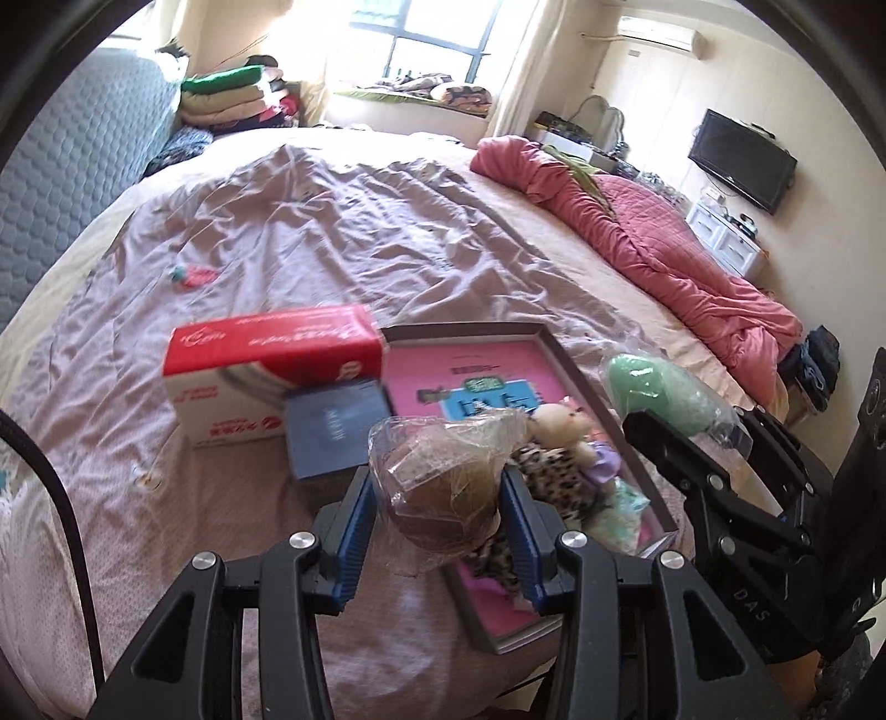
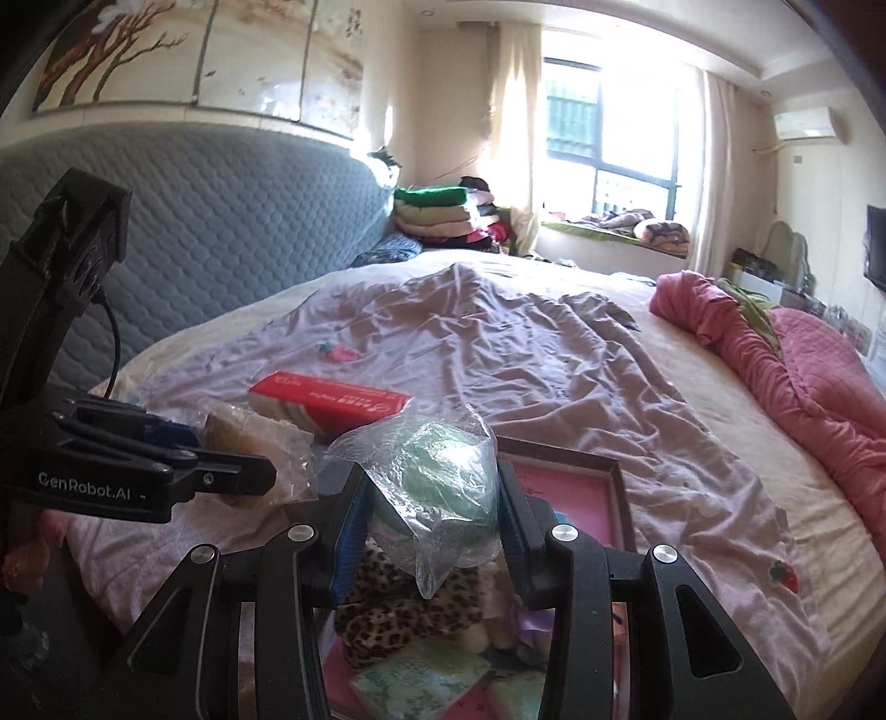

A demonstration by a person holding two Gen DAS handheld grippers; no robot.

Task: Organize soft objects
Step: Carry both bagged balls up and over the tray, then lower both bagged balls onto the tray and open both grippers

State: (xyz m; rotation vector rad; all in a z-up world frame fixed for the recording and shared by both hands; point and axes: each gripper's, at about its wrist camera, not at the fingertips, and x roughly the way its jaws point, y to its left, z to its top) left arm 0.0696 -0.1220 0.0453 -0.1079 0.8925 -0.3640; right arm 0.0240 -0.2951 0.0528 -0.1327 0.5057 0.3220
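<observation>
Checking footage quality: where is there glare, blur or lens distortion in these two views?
Left wrist: window blown out, red box slightly smeared, bed bulging from fisheye. Right wrist: window overexposed, glare on the bagged green ball, dark corners.

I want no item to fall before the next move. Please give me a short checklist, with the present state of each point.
1. Left gripper closed on the brown bagged item: ok.
2. Right gripper closed on the green bagged item: ok.
3. Both items clear of the bed: cannot tell.
4. The two grippers apart, not touching: ok.
5. Tray below has free space: not ok near the leopard-print plush toy; the far part is free.
6. Loose plastic not caught on a finger: cannot tell.
</observation>
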